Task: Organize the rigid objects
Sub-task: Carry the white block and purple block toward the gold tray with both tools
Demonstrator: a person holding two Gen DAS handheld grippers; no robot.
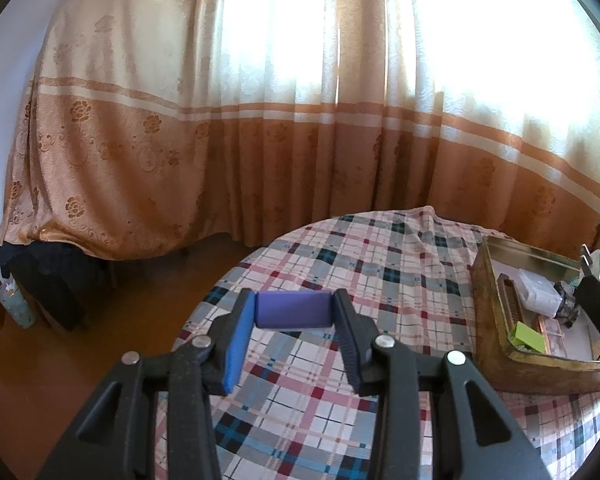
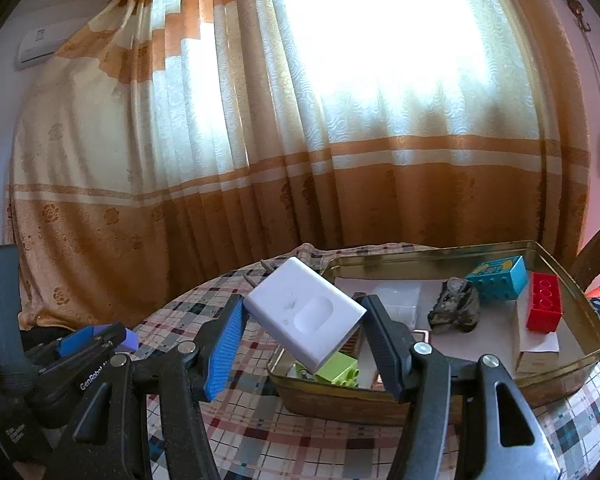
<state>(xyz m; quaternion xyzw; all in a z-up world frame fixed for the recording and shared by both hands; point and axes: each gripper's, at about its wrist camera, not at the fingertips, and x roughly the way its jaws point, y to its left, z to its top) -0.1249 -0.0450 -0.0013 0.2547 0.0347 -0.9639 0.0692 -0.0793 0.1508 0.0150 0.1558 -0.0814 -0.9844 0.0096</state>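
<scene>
Sunlight pours through the tall orange-and-cream curtain behind a round desk draped in a plaid cloth. On it sits an open gold-coloured tin, and that looks like where the loose pieces are being gathered.

The right hand-held gripper is clamped on a white plug adapter, tilted, its metal prongs pointing up and away from the hand-held gripper towards the curtain. It hangs just over the tin's near corner, so I'd say it is about to go in. Smooth, hard-shelled, with an oval recess on its broad face; held by the corners like that, it could twist in the grip.

Right below it lies a lime-green brick. Further out and to the right are a dark lumpy piece, a blue block and a red brick, all inside the tin.

Off to the left, the left hand-held gripper pinches a small purple block crosswise between its pads, clear above the cloth, with the tin well to its right. It seems to be waiting its turn.
</scene>
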